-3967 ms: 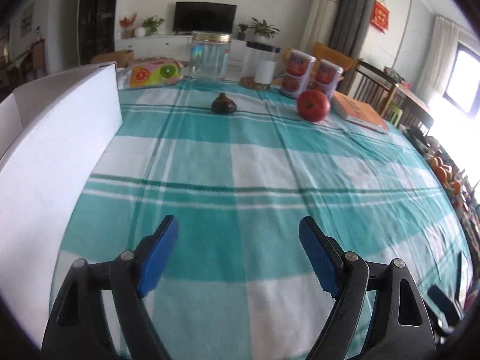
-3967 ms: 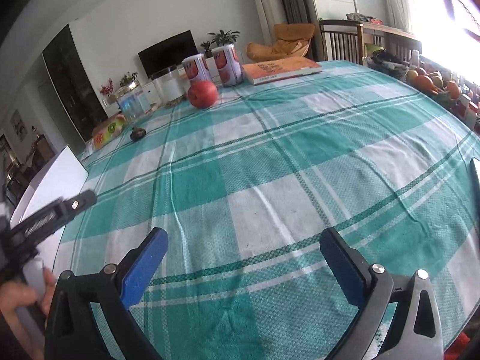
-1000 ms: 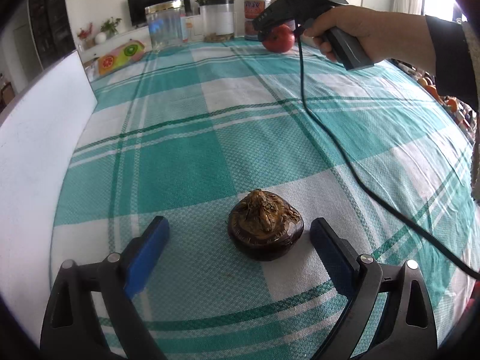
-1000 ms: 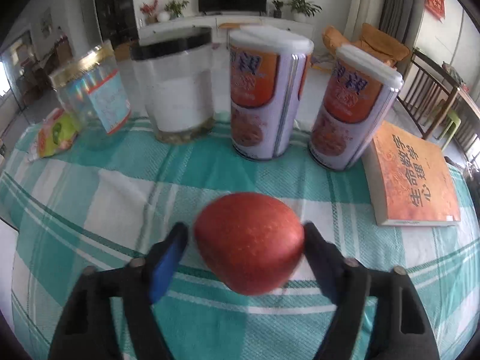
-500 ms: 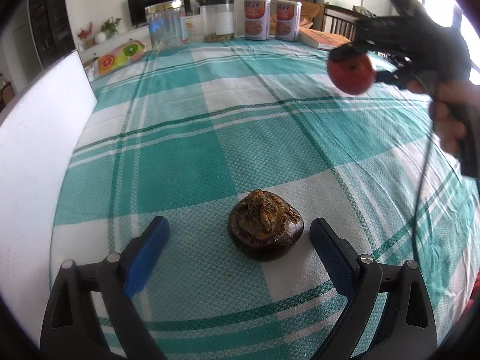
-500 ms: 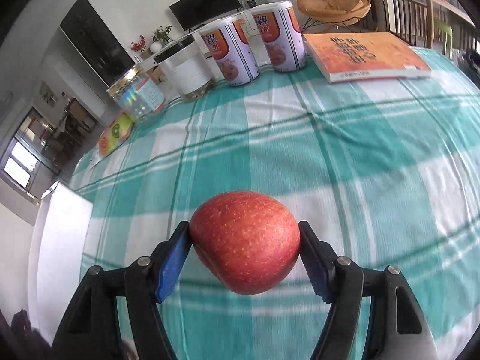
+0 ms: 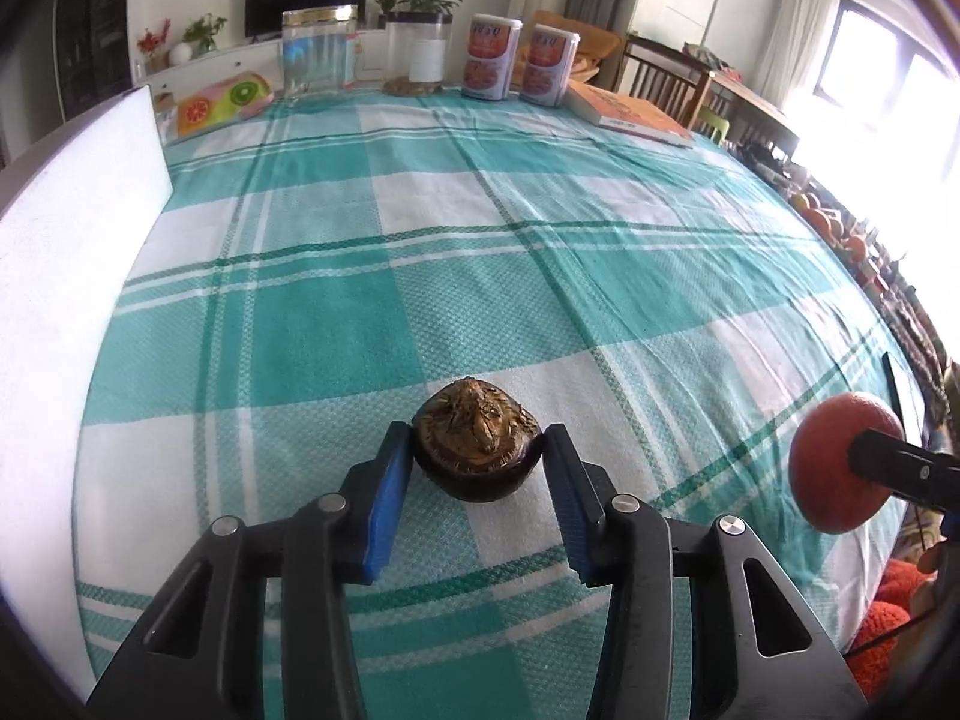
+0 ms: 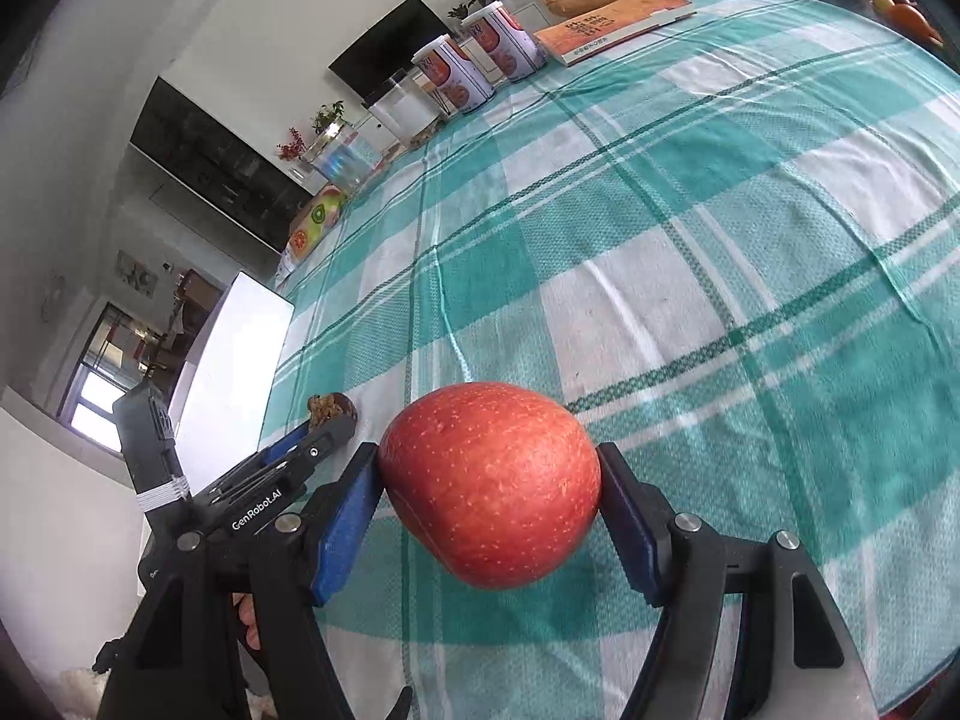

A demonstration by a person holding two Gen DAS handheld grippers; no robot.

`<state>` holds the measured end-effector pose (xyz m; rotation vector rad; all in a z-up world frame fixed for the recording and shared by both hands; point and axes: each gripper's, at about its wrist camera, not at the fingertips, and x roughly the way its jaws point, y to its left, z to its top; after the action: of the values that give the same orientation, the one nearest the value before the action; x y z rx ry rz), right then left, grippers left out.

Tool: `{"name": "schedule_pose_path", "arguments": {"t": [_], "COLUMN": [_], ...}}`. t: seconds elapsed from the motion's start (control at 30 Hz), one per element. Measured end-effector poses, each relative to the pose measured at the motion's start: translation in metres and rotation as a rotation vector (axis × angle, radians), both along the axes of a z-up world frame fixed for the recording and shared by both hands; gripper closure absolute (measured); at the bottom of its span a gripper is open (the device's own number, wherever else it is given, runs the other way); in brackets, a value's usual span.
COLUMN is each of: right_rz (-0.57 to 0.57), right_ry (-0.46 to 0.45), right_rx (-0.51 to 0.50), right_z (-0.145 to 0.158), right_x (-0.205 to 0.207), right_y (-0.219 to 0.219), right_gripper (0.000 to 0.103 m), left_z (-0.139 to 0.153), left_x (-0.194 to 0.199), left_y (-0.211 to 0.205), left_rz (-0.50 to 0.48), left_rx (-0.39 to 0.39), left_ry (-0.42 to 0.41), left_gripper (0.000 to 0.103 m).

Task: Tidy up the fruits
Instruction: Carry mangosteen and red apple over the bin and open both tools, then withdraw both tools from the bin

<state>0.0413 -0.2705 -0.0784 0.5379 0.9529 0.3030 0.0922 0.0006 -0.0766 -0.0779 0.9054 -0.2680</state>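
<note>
left fingers (image 7: 393, 480) tight against the dark mangosteen (image 7: 477, 447), right fingers (image 8: 348, 510) clamped around the red apple (image 8: 489, 483)

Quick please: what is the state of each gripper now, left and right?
Left gripper: closed on the dark brown fruit, which rests on the tablecloth.
Right gripper: closed on the red apple, held above the tablecloth.

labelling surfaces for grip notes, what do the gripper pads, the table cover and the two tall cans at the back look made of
Gripper pads: blue, matte, probably rubber or foam. Table cover: woven cotton-like cloth, visible weave and creases. Two tall cans: printed, glossy, pale lids; metal or cardboard, unclear.
</note>
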Motion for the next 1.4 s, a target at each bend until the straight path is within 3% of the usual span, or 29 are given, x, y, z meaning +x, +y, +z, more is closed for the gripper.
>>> {"name": "schedule_pose_path", "arguments": {"t": [0.1,0.23,0.33,0.43,0.5,0.6,0.73,0.83,0.87,0.93,1.0,1.13,1.27,1.4], "right_rz": [0.02,0.107,0.241,0.411,0.523,0.652,0.741,0.776,0.782,0.783,0.775,0.725,0.684,0.65], "right_ry": [-0.027,-0.078,-0.105,-0.114,-0.12,-0.114,-0.119,-0.126,-0.119,-0.102,-0.137,-0.187,-0.224,-0.211], "right_rx": [-0.021,0.025,0.099,0.159,0.167,0.125,-0.08,-0.234,-0.273,-0.323,-0.314,-0.275,-0.29,-0.298], "right_z": [0.014,0.046,0.07,0.09,0.1,0.102,0.085,0.068,0.063,0.057,0.062,0.09,0.114,0.118], "right_x": [-0.008,-0.013,-0.008,-0.001,0.004,0.012,0.02,0.024,0.025,0.026,0.021,0.012,-0.003,-0.026], "right_y": [0.007,0.045,0.105,0.182,0.239,0.32,0.408,0.447,0.455,0.462,0.459,0.433,0.399,0.372], "right_gripper": [0.033,0.033,0.033,0.033,0.033,0.033,0.033,0.033,0.032,0.032,0.031,0.011,0.004,0.003], "left_z": [0.029,0.085,0.124,0.144,0.143,0.118,0.077,0.064,0.064,0.067,0.075,0.091,0.111,0.123], "left_x": [-0.023,-0.078,-0.124,-0.148,-0.152,-0.149,-0.139,-0.137,-0.138,-0.139,-0.142,-0.15,-0.164,-0.179], "left_y": [0.015,0.052,0.091,0.146,0.184,0.226,0.255,0.261,0.26,0.257,0.252,0.247,0.233,0.23], "left_rz": [-0.002,-0.022,0.012,0.15,0.267,0.413,0.501,0.52,0.524,0.528,0.538,0.56,0.655,0.69], "left_rx": [-0.109,-0.282,-0.29,-0.233,-0.179,-0.094,-0.048,-0.026,-0.012,0.025,0.064,0.135,0.295,0.341], "left_ry": [0.016,0.039,-0.013,-0.06,-0.067,-0.016,0.089,0.123,0.119,0.099,0.05,-0.034,-0.121,-0.148], "left_gripper": [0.057,0.057,0.057,0.057,0.057,0.057,0.056,0.055,0.053,0.03,0.022,0.02,0.015,0.015]}}
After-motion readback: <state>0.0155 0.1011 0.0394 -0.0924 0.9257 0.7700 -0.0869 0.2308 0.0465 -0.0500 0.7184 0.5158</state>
